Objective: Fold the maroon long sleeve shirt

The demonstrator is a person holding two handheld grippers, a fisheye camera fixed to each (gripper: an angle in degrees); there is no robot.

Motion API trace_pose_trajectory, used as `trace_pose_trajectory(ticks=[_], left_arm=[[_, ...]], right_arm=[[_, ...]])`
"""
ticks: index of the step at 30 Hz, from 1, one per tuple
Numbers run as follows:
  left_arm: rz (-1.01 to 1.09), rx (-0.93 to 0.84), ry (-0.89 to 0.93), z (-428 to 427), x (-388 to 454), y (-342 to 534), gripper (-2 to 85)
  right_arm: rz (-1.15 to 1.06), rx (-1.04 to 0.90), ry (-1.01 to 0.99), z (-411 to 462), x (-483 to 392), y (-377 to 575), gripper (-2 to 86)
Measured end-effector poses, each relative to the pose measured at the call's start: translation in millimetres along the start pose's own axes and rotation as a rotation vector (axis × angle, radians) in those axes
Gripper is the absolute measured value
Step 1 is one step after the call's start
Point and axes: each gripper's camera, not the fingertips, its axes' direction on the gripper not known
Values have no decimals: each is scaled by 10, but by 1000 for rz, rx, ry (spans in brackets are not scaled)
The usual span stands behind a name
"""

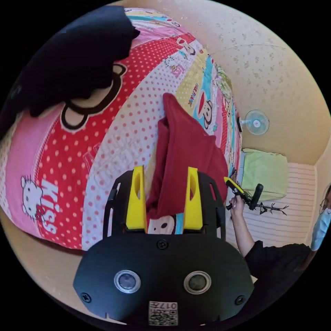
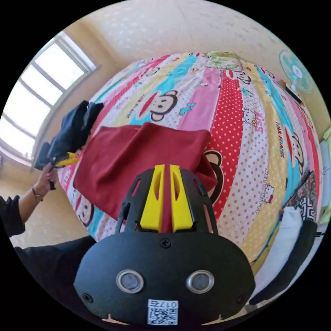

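Note:
The maroon long sleeve shirt (image 1: 186, 144) lies partly folded on the bed. In the left gripper view one end of it runs between the wide-apart yellow jaws of my left gripper (image 1: 165, 169), which is open. In the right gripper view the shirt (image 2: 138, 151) spreads as a broad folded panel. My right gripper (image 2: 167, 168) is shut on its near edge, with red cloth showing in the narrow slit between the jaws. A hand holds the right gripper (image 1: 236, 188) past the shirt's far side. The left gripper (image 2: 67, 159) sits at the shirt's far corner.
A dark garment (image 1: 76, 55) lies heaped on the cartoon-print bedsheet (image 1: 86, 144), right by the shirt's far corner (image 2: 74, 127). A wall fan (image 1: 256, 122), a green-covered piece (image 1: 265, 172), a window (image 2: 34, 103) and a white pillow (image 2: 286, 234) border the bed.

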Motion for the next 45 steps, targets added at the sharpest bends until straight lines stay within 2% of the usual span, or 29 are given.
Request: trace_pose_trajectory(ticks=[2,4,6,9,11,13,14,16,17,19,21,23,27,29,31,33,35,37,38,40,41,42,45], left_arm=[[-61,-30,-1,161,-233,277,169],[-131,-4,54,260,-457,548,170],[-205,98,181,362,-657,846,185],[-239,110,260,683,-743,907,185],[-275,131,268,847,-760,853,174],[-342,183,251,913,-762,794,118],[-332,226,311,921,-691,733,97],[-231,230,405,950,-385,587,81],[-107,190,427,1007,-14,488,78],[75,119,362,1141,659,443,76],[324,17,241,1502,1577,563,72],[486,-79,198,1920,2106,744,71],[613,-338,261,2752,2533,1105,68],[564,-288,318,2767,2345,1149,66],[455,-197,303,2680,1999,1094,98],[281,-62,168,2530,1430,985,159],[189,-4,81,2511,1022,888,176],[130,-47,34,2710,688,764,187],[99,-142,48,2981,505,675,194],[62,-319,212,3491,307,620,183],[-20,-393,344,3753,173,639,171],[-74,-416,408,3871,99,674,157],[-55,-412,393,3795,290,780,112]], right_arm=[[-182,-129,333,417,-372,391,10],[-209,-117,506,428,-566,528,7],[-147,-75,521,283,-681,519,6],[-8,180,265,-185,-791,525,5],[35,348,-19,-266,-849,534,5],[13,291,-169,48,-905,453,5],[21,116,-178,449,-942,378,5],[151,-107,-198,927,-876,336,6],[282,-127,-286,871,-713,327,6],[370,-205,-385,795,-537,365,5],[406,-103,-440,572,-400,607,5],[478,77,-531,262,-162,1172,6],[664,70,-543,183,188,2150,10],[712,3,-609,283,352,2720,18],[744,19,-719,336,447,3069,31],[772,38,-823,403,502,3318,61],[809,27,-958,570,513,3504,124],[834,77,-1082,685,485,3587,152],[854,116,-1169,769,451,3619,165],[888,159,-1265,902,378,3639,185],[920,181,-1311,999,323,3649,200],[943,196,-1331,1049,297,3658,208],[1078,365,-1488,1294,222,3688,238]])
